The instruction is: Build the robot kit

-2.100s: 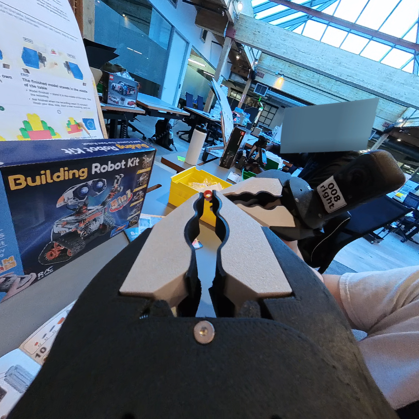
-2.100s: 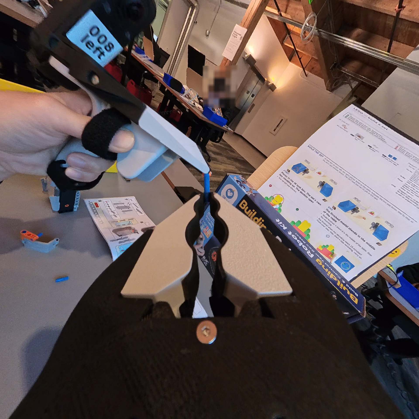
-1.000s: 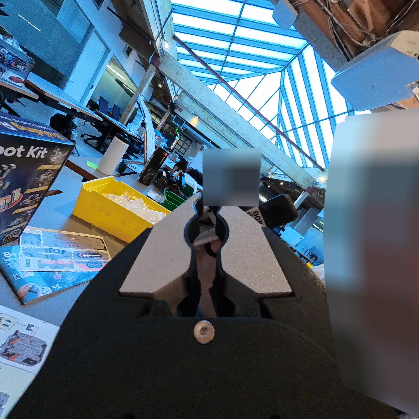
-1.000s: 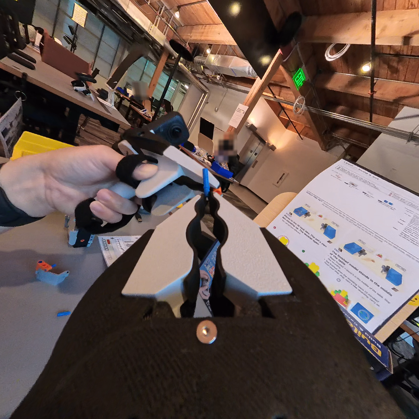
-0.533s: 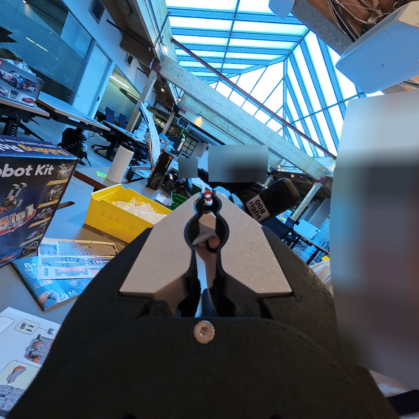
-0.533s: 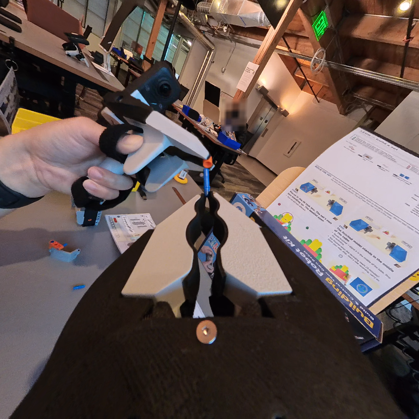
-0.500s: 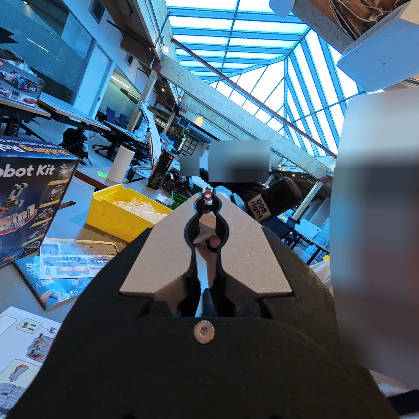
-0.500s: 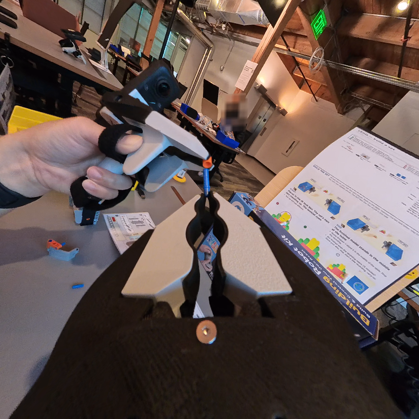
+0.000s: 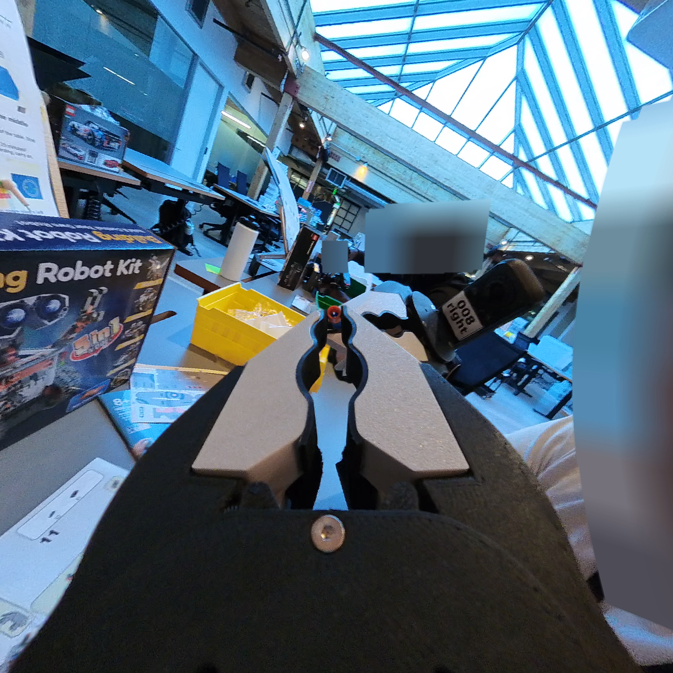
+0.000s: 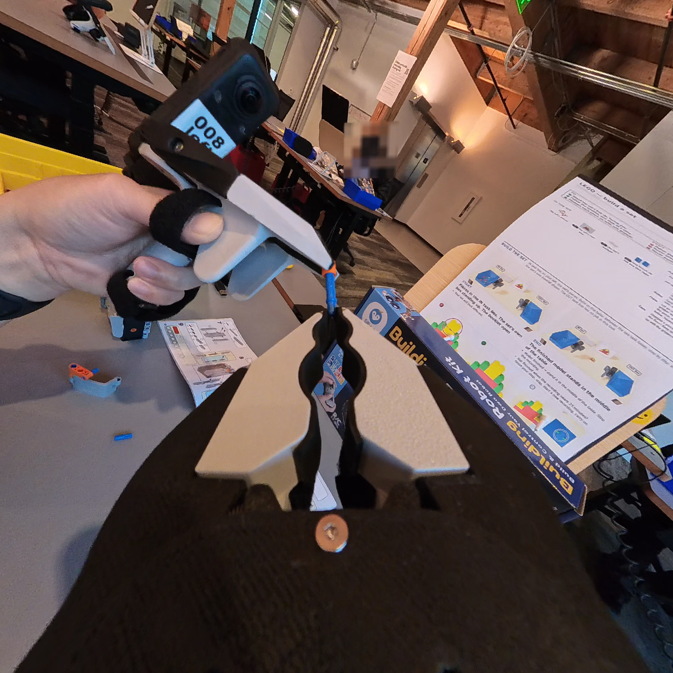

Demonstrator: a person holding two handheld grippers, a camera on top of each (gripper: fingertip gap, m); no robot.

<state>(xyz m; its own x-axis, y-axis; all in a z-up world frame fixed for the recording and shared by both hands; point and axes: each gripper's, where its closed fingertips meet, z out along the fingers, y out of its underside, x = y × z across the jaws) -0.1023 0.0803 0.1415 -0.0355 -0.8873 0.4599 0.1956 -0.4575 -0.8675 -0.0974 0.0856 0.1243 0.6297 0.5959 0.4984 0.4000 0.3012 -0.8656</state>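
Two hand-held grippers meet: left (image 9: 333, 316) clamps one small orange plastic bush (image 9: 333, 312), right (image 10: 330, 312) one thin blue plastic axle (image 10: 330, 293), now joined, unlike two seconds earlier.

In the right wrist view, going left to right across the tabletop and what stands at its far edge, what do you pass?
Orange-and-grey part → small blue pin → folded instruction sheet → dark blue kit box → white instruction board.

Matt grey tabletop (image 10: 43, 473); glossy cardboard kit box (image 9: 73, 320); yellow plastic bin (image 9: 233, 327) — smooth; paper instruction sheet (image 10: 204, 349); right hand-held gripper (image 10: 332, 314) fingers (image 10: 400, 411) — grainy, matt.
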